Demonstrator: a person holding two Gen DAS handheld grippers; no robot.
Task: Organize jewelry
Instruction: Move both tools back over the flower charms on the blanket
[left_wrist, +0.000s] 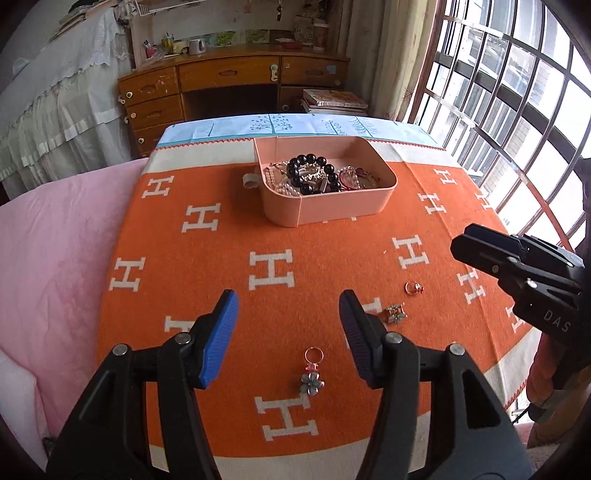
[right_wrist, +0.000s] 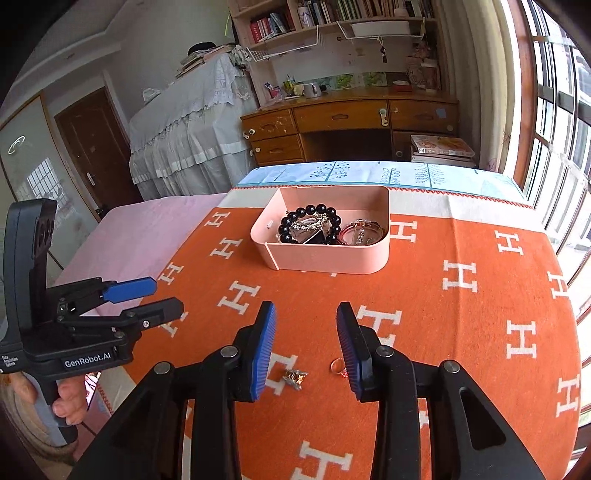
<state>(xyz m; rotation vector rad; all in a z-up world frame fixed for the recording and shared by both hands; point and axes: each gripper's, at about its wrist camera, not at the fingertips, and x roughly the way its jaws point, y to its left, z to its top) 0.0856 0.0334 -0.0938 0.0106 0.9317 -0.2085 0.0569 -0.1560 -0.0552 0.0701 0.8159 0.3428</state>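
while tilted down over the blanket (left_wrist: 221, 258), left gripper (left_wrist: 288, 306) and right gripper (right_wrist: 306, 319) gape empty.

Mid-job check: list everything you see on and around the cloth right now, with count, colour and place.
pink box: one, far centre of cloth, holding a black bead bracelet, pearls and other jewelry
flower charm ring: one, gold and grey, near, between left tool's fingers, untouched
small brooch: one, gold-silver, right of that
gold ring: one, farther right
orange cloth: one, white H pattern
wooden desk: one, background
left tool: open, empty
right tool: open, empty
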